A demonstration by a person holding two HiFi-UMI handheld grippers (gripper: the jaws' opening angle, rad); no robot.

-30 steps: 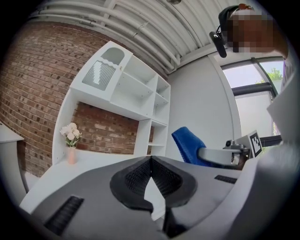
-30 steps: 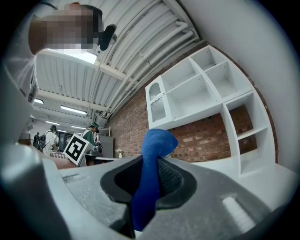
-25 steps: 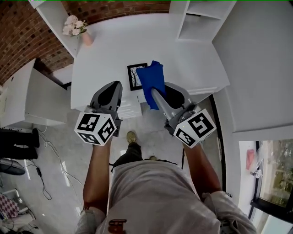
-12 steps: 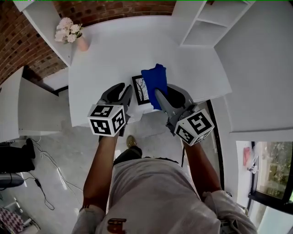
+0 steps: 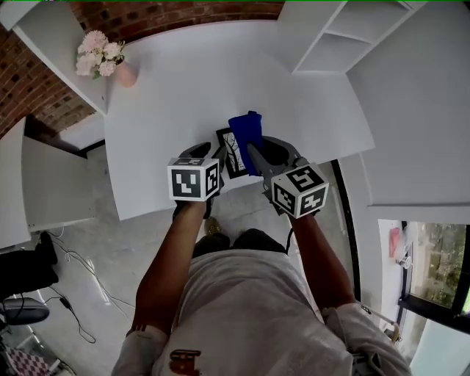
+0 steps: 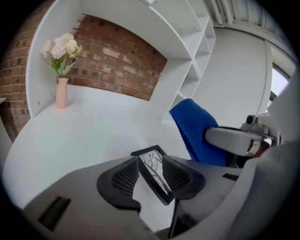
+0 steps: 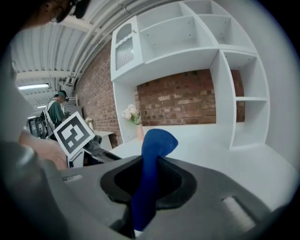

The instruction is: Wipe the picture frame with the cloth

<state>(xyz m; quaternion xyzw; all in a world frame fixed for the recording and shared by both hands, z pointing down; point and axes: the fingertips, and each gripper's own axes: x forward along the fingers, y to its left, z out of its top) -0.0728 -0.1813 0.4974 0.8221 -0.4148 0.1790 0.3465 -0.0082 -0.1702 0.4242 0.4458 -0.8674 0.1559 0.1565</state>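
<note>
One picture frame [image 6: 154, 174] lies between the left tool's [image 6: 150, 163] jaws, just opened wide.

Red brick wall [image 5: 169, 11], white desk [image 5: 169, 110], white shelving [image 5: 334, 48], grey floor [image 5: 110, 250], pink vase of flowers [image 5: 125, 73], window [image 5: 440, 264]

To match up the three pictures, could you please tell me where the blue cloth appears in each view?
Head view: blue cloth at centre, right of the picture frame.
Left gripper view: right of centre.
Right gripper view: low centre, clamped between the jaws.
Shared landmark: pink vase of flowers.
</note>
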